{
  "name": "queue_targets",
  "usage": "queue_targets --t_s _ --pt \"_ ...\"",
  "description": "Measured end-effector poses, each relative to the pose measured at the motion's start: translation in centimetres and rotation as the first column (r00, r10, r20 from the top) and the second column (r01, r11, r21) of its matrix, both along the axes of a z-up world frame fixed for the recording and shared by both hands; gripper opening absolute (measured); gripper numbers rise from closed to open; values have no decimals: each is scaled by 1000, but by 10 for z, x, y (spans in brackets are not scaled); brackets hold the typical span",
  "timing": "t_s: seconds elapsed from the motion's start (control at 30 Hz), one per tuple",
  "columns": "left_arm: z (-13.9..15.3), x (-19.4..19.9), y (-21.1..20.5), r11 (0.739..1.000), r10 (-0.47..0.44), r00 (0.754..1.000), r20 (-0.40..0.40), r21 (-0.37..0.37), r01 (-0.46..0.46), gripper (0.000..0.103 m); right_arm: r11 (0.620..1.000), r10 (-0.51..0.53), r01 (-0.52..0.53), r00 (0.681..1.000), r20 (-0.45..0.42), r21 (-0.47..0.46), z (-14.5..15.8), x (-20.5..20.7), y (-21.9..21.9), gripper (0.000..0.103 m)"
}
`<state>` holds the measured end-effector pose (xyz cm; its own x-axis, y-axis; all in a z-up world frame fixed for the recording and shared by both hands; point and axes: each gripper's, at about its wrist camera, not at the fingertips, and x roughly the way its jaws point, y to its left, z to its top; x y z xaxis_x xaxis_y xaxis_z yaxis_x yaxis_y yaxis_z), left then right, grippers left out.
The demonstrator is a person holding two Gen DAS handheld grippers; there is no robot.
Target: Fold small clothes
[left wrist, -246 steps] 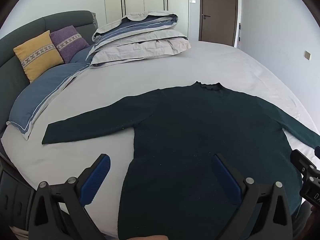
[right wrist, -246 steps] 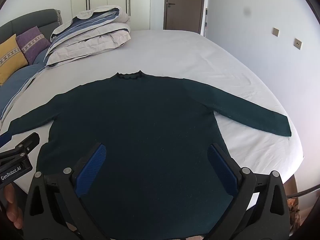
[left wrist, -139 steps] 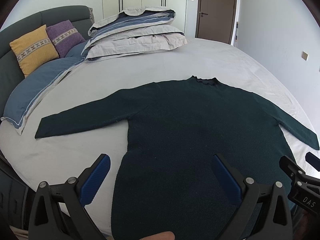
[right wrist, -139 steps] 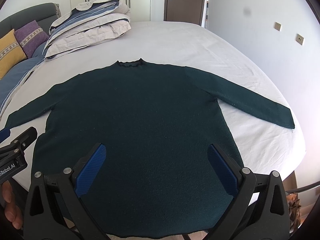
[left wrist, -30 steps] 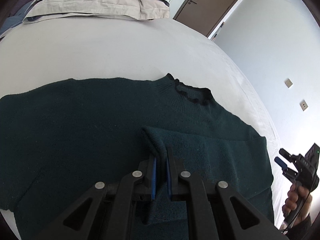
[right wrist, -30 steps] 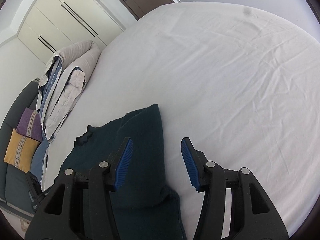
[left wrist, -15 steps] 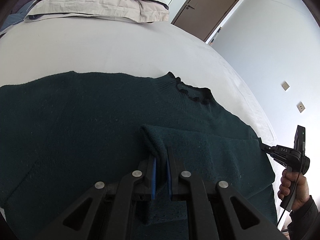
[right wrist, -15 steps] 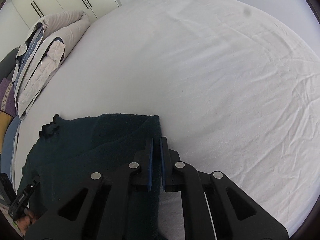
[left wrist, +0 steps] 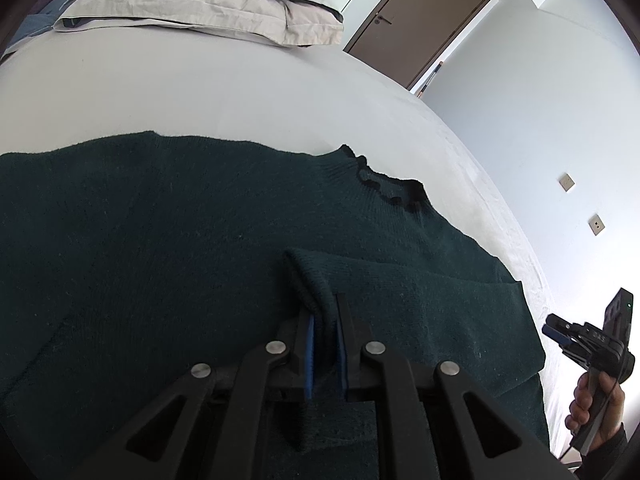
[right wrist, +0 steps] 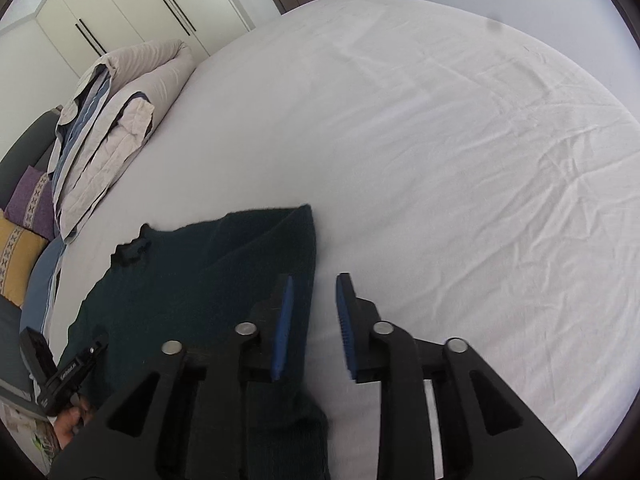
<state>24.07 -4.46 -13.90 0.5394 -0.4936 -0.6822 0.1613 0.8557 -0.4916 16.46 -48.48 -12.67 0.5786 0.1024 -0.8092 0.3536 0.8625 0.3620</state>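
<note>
Left tool (left wrist: 325,334) is clamping the cuff of a folded-in sleeve (left wrist: 400,296) of the dark green sweater (left wrist: 160,240). Right tool (right wrist: 314,320) is standing with its fingers apart beside the sweater's folded edge. Sweater is lying flat on the white bed (right wrist: 440,140).

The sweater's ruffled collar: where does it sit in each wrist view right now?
Left wrist: the collar lies right of centre, beyond the pinched sleeve cuff.
Right wrist: the collar sits at left, mid-height.
Shared landmark: the folded duvet beyond it.
</note>
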Motion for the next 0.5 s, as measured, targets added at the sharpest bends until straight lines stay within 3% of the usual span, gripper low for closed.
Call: queue_targets --t_s 0.03,0.2,0.23,0.3,0.33,0.37,0.5 --pt "0 0 0 1000 0 1000 2 2 0 12 1000 9 -9 1000 -1 0 1 -7 6 48" --pt "0 0 0 1000 1 1000 3 -2 -1 12 993 100 -106 988 -117 -54 -18 -15 38 48" --pt "0 -1 0 1000 1 1000 2 -3 -1 12 990 109 -120 984 -140 -71 -23 -15 43 46" --pt "1 -1 1 1000 1 1000 3 -4 -1 12 983 106 -126 984 -146 -135 -27 -16 45 29" --pt "1 -1 0 1000 1 1000 2 -3 -1 12 985 105 -123 984 -140 -124 -27 -17 44 18" --pt "1 -1 0 1000 0 1000 2 -1 0 12 985 96 -115 985 -144 -126 -27 -17 43 13" --pt "3 -3 -1 1000 5 1000 13 22 -5 12 981 90 -112 985 -145 -157 -28 -21 45 10"
